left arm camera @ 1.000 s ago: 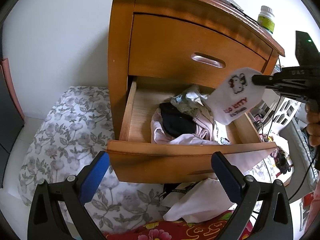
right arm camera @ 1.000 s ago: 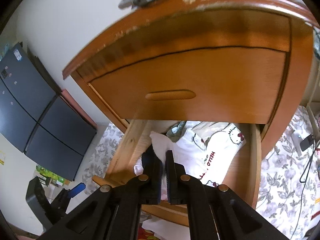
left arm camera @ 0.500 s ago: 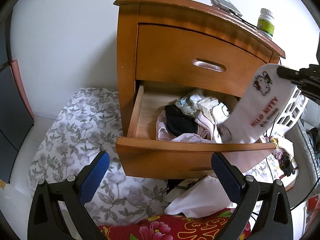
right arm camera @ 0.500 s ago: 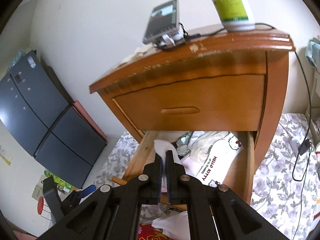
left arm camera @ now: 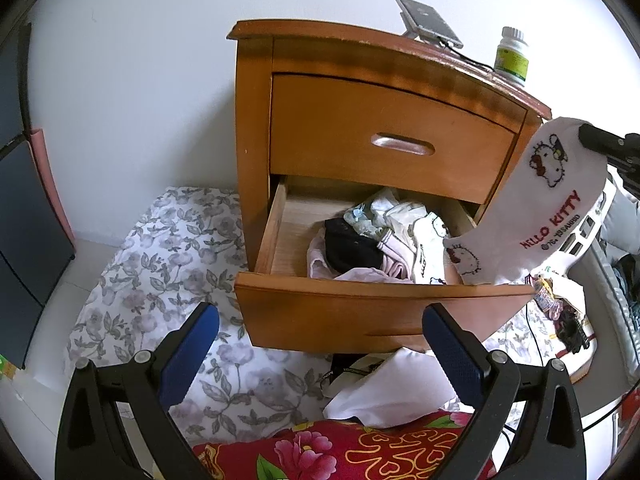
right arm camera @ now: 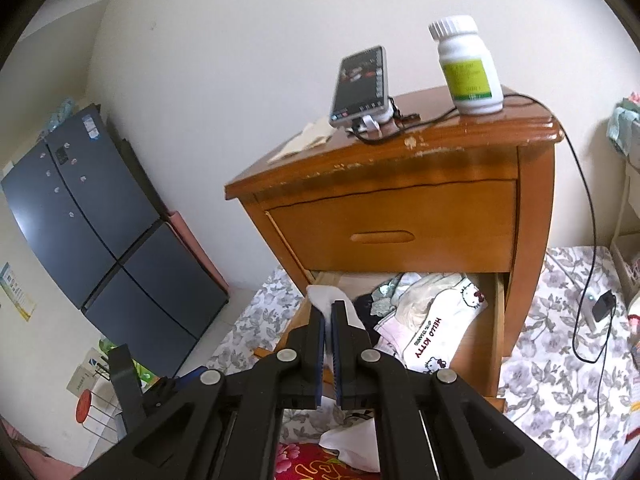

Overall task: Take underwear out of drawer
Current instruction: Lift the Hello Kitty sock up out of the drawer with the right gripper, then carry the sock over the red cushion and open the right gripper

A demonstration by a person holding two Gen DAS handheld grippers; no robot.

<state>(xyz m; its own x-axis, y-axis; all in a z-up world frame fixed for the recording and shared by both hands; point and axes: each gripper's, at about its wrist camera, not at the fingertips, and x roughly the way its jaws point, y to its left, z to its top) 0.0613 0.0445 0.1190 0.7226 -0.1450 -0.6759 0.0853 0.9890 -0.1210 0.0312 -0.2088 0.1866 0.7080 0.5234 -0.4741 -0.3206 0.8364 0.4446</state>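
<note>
White Hello Kitty underwear point(left arm camera: 532, 208) hangs from my right gripper point(left arm camera: 592, 138), lifted above the right side of the open lower drawer point(left arm camera: 360, 312). Its lower end still dips behind the drawer's front right corner. In the right wrist view the right gripper point(right arm camera: 329, 312) is shut on a bunch of the white fabric, and the underwear point(right arm camera: 436, 332) trails down into the drawer point(right arm camera: 495, 320). A black garment point(left arm camera: 352, 248) and pale clothes lie heaped inside. My left gripper point(left arm camera: 320, 312) stands open in front of the drawer, holding nothing.
The wooden nightstand point(left arm camera: 256, 140) has a shut upper drawer; a phone on a stand point(left arm camera: 430, 24), a pill bottle point(left arm camera: 512, 56) and a cable sit on top. A floral sheet point(left arm camera: 160, 280) covers the floor, white cloth point(left arm camera: 392, 392) and red fabric point(left arm camera: 340, 452) lie below. A dark fridge point(right arm camera: 100, 220) stands left.
My right gripper has risen and drawn back to the right, pulling the underwear up out of the pile. Both views have backed away from the nightstand and risen.
</note>
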